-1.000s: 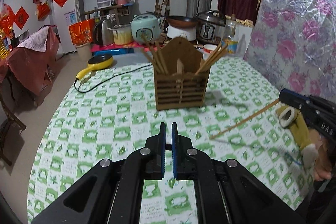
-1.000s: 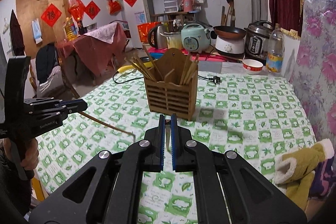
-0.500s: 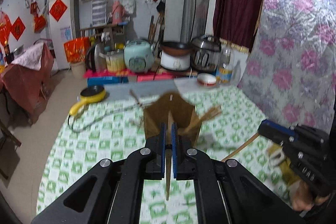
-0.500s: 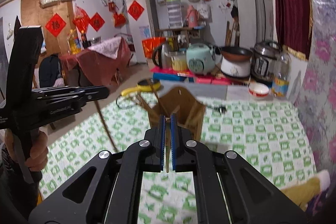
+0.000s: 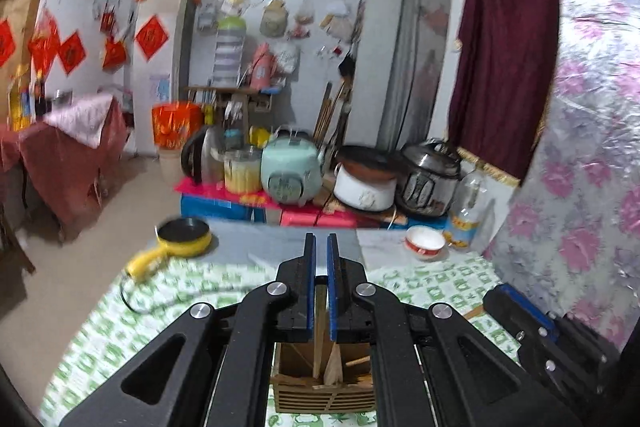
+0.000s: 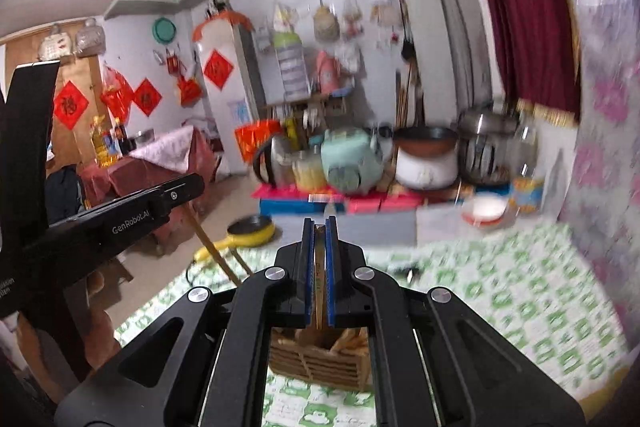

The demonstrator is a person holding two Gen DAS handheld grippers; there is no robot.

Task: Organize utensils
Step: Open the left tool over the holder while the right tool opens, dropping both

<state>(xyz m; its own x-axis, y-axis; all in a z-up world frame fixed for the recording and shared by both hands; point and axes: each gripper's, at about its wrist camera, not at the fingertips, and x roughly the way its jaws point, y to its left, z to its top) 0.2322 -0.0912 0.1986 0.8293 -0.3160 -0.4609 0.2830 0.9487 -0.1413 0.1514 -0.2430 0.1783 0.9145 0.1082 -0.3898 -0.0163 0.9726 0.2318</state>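
Both grippers are raised over a wooden slatted utensil holder (image 5: 324, 393) on the green-checked tablecloth (image 5: 100, 339); it also shows in the right wrist view (image 6: 320, 363) with several chopsticks inside. My left gripper (image 5: 321, 259) is shut on a wooden chopstick (image 5: 320, 311) that hangs down into the holder. In the right wrist view the same chopstick (image 6: 214, 255) slants down from the left gripper's tip. My right gripper (image 6: 319, 231) is shut on another chopstick (image 6: 319, 275) above the holder. The right gripper's body (image 5: 532, 323) shows at lower right in the left wrist view.
A yellow pan (image 5: 182, 233) with a black cord lies at the table's far left edge. A red-rimmed bowl (image 5: 425, 238) and a bottle (image 5: 466, 203) stand at the far right. Cookers and a kettle (image 5: 200, 155) sit on a low bench beyond. A floral sheet (image 5: 592, 147) hangs on the right.
Both grippers have lifted their chopsticks off the table, swung them upright and moved over the holder. The views tilted up toward the room.
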